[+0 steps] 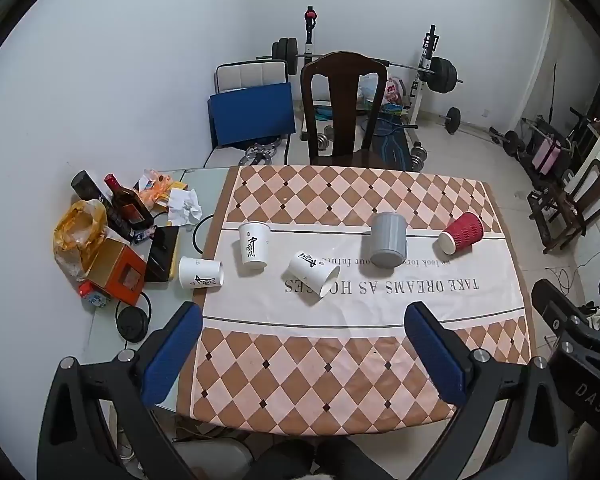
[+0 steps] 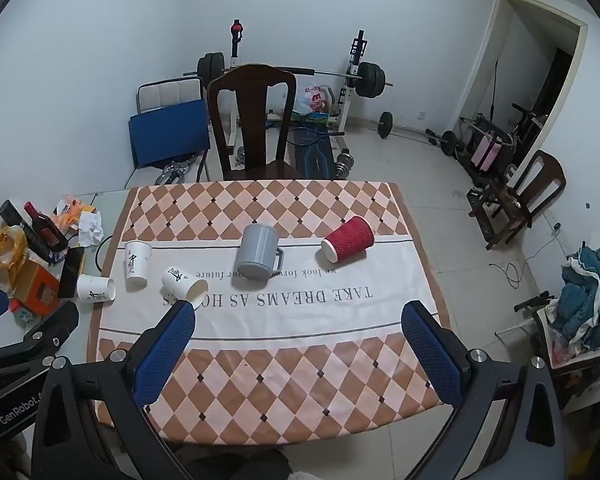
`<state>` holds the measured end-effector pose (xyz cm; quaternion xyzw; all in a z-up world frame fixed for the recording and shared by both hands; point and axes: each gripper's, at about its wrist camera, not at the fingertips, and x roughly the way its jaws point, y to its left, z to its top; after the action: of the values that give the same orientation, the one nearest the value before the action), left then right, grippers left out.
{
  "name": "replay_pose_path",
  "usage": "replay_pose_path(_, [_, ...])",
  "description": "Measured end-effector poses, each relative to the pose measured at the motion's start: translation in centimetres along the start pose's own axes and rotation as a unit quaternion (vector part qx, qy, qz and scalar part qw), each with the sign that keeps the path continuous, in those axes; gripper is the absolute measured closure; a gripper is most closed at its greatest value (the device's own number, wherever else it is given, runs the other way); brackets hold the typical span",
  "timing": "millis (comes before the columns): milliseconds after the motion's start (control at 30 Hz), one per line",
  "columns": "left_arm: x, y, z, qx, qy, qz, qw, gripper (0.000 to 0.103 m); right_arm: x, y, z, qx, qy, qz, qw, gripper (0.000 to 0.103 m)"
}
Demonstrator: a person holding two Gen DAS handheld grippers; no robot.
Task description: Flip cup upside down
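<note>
Across the table: a checked orange-and-white tablecloth [image 1: 340, 360] carries five cups in a loose row through the middle of both frames.
Red ribbed paper cup [image 2: 348, 238]: on its side at right of centre; long axis runs lower left to upper right, mouth toward the lower left.
Grey plastic mug with handle [image 2: 258, 251]: upside down, rim on the cloth, base uppermost, handle at its lower right; just left of the red cup, apart from it.
White paper cup with black lettering, middle [image 1: 313, 276]: on its side, mouth toward the lower right, long axis diagonal.
White paper cup, upright-looking [image 1: 254, 245]: stands on end left of centre, narrower end down.
White paper cup, leftmost [image 1: 201, 273]: on its side at the cloth's left edge, long axis level across the frame, mouth to the right.
Left gripper [image 1: 303, 354]: blue-padded fingers spread wide in the lower frame, holding nothing, above the near cloth.
Right gripper [image 2: 298, 354]: likewise spread wide and empty, well short of the cups.
Upper left clutter: dark glass bottle [image 1: 126, 206] and orange carton [image 1: 118, 270] on bare tabletop.
Background: dark wooden chair [image 1: 342, 108] beyond the far edge.
</note>
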<state>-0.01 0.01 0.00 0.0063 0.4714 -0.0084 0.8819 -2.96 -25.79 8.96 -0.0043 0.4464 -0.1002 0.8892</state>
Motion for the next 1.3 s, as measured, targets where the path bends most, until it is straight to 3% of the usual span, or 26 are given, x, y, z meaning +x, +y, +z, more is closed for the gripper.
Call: replay_pose_path(1300, [-0.3, -0.3, 0.6, -0.004, 0.000, 0.006, 1.0000, 0.000, -0.1, -0.9, 0.4, -0.011, 0.001, -0.010, 1.000, 0.000])
